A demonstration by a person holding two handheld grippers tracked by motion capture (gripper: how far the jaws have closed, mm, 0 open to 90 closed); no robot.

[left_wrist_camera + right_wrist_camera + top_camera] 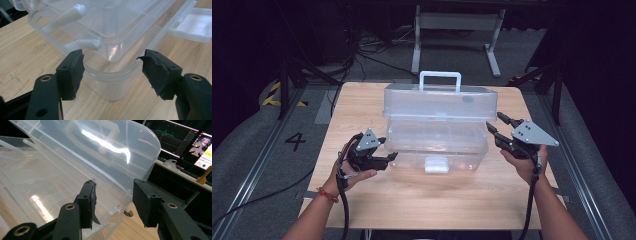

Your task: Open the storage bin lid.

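Evidently bracing it, the left tool [382,160] and right tool [498,131], both spread, flank the clear storage box [437,142], mid-surface [422,200], its lid [440,102] tilted up for access.

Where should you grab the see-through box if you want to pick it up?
Probably by the white handle on top of the clear plastic box, coming down from above. It stands upright as an open loop, so jaws can close around its top bar. The box's walls look wide and smooth, harder to pinch.
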